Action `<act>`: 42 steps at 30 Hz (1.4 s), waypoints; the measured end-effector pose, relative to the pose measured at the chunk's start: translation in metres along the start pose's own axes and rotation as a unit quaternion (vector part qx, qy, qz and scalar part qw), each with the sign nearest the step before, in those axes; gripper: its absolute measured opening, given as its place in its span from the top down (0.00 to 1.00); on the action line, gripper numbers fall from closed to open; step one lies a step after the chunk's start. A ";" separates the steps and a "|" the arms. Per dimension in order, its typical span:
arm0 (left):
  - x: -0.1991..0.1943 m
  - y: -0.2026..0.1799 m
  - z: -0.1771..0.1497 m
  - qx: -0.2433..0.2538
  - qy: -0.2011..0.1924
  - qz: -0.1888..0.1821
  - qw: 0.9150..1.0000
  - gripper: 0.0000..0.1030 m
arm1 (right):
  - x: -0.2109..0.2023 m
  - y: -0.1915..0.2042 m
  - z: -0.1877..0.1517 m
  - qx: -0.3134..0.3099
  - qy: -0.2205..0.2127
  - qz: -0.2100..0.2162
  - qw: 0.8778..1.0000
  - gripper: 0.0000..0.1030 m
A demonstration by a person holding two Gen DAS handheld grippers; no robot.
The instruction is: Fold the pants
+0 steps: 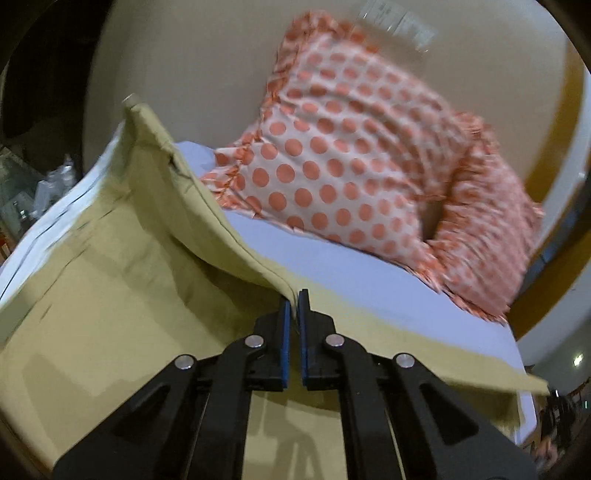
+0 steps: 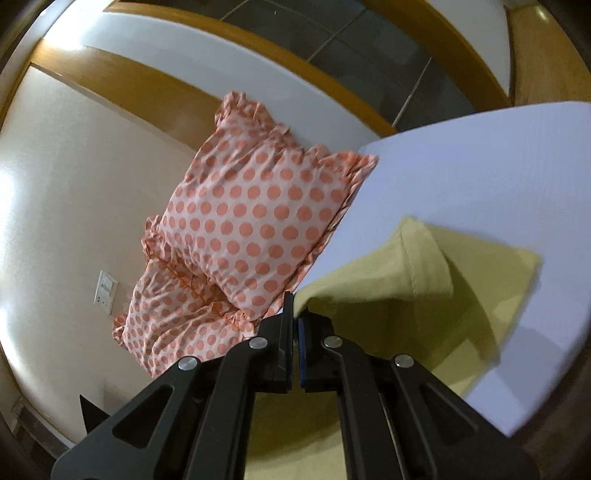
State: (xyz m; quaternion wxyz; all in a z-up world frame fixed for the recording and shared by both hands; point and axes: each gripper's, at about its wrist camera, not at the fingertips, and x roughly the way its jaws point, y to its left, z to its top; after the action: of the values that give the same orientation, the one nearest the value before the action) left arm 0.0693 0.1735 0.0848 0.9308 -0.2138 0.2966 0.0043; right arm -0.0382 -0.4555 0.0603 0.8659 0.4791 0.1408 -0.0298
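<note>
The pants (image 1: pixel 122 266) are yellow-green and lie on a bed with a pale lilac sheet (image 1: pixel 369 273). My left gripper (image 1: pixel 294 302) is shut on an edge of the pants and holds it lifted, so the cloth rises in a ridge toward the far left. In the right wrist view my right gripper (image 2: pixel 295 308) is shut on another edge of the pants (image 2: pixel 369 280), lifted above the sheet (image 2: pixel 480 177). A hemmed end of the pants folds over to the right of it.
Polka-dot orange and white frilled pillows (image 1: pixel 351 158) lean against the cream wall at the bed's head; they also show in the right wrist view (image 2: pixel 251 221). A wall switch (image 2: pixel 106 291) sits left of them. Wooden trim (image 2: pixel 147 88) and dark floor tiles (image 2: pixel 332 33) lie beyond the bed.
</note>
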 end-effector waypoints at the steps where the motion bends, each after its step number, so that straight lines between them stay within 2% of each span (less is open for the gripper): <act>1: -0.019 0.005 -0.021 -0.006 -0.002 0.002 1.000 0.96 | -0.003 -0.002 0.000 0.000 -0.001 -0.005 1.000 0.98; 5: -0.050 0.016 -0.089 -0.041 0.011 0.002 0.999 0.96 | -0.008 -0.021 -0.007 0.002 0.004 -0.050 0.999 0.98; 7: -0.052 0.022 -0.110 -0.054 0.024 0.007 0.998 0.96 | -0.003 -0.031 -0.010 0.012 0.016 -0.063 0.998 0.98; 12: -0.046 0.032 -0.131 -0.077 0.032 0.003 0.997 0.96 | 0.007 -0.042 -0.016 -0.003 0.037 -0.114 0.993 0.98; 14: -0.045 0.033 -0.135 -0.076 0.033 0.004 0.997 0.92 | 0.003 -0.046 -0.017 0.000 0.042 -0.138 0.990 0.95; 15: -0.046 0.034 -0.137 -0.075 0.031 0.005 0.997 0.92 | -0.003 -0.048 -0.017 0.001 0.035 -0.153 0.988 0.84; 16: -0.047 0.034 -0.137 -0.075 0.029 0.000 0.997 0.90 | -0.010 -0.049 -0.016 0.000 0.026 -0.164 0.986 0.59; 18: -0.049 0.035 -0.139 -0.073 0.024 -0.011 0.997 0.84 | -0.023 -0.051 -0.014 -0.005 -0.002 -0.179 0.984 0.25; 20: -0.053 0.036 -0.142 -0.067 0.016 -0.022 0.997 0.74 | -0.031 -0.054 -0.014 -0.014 -0.019 -0.195 0.981 0.26; 23: -0.060 0.035 -0.145 -0.056 0.004 -0.034 0.998 0.62 | -0.027 -0.062 -0.015 -0.007 -0.011 -0.196 0.981 0.28; 26: -0.064 0.035 -0.147 -0.051 -0.001 -0.040 0.998 0.56 | -0.019 -0.059 -0.020 -0.024 -0.006 -0.181 0.983 0.39; 27: -0.065 0.036 -0.148 -0.051 -0.002 -0.042 0.998 0.55 | -0.011 -0.059 -0.024 -0.024 0.009 -0.163 0.986 0.46; 28: -0.065 0.036 -0.148 -0.051 -0.003 -0.043 0.998 0.54 | -0.006 -0.057 -0.026 -0.029 0.014 -0.151 0.988 0.49; 30: -0.067 0.037 -0.149 -0.053 -0.005 -0.045 0.998 0.53 | 0.001 -0.052 -0.033 -0.052 0.018 -0.145 0.988 0.58; 33: -0.069 0.040 -0.149 -0.056 -0.009 -0.045 0.997 0.50 | 0.000 -0.046 -0.042 -0.087 0.000 -0.149 0.985 0.59; 34: -0.070 0.041 -0.149 -0.057 -0.011 -0.044 0.997 0.49 | -0.002 -0.045 -0.044 -0.101 -0.006 -0.139 0.985 0.67; 39: -0.072 0.046 -0.148 -0.061 -0.016 -0.041 0.997 0.47 | 0.012 -0.026 -0.066 -0.206 0.002 -0.165 0.965 0.68; 41: -0.072 0.046 -0.148 -0.061 -0.016 -0.043 0.997 0.46 | 0.015 -0.025 -0.069 -0.207 0.002 -0.145 0.967 0.78; 42: -0.073 0.046 -0.147 -0.062 -0.016 -0.044 0.997 0.46 | 0.020 -0.027 -0.068 -0.198 0.011 -0.130 0.971 0.98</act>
State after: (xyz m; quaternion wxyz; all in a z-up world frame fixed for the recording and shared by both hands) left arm -0.0779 0.1651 -0.0012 0.9198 -0.2833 0.2711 -0.0146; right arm -0.0389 -0.4111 -0.0009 0.9305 0.2760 0.2148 -0.1088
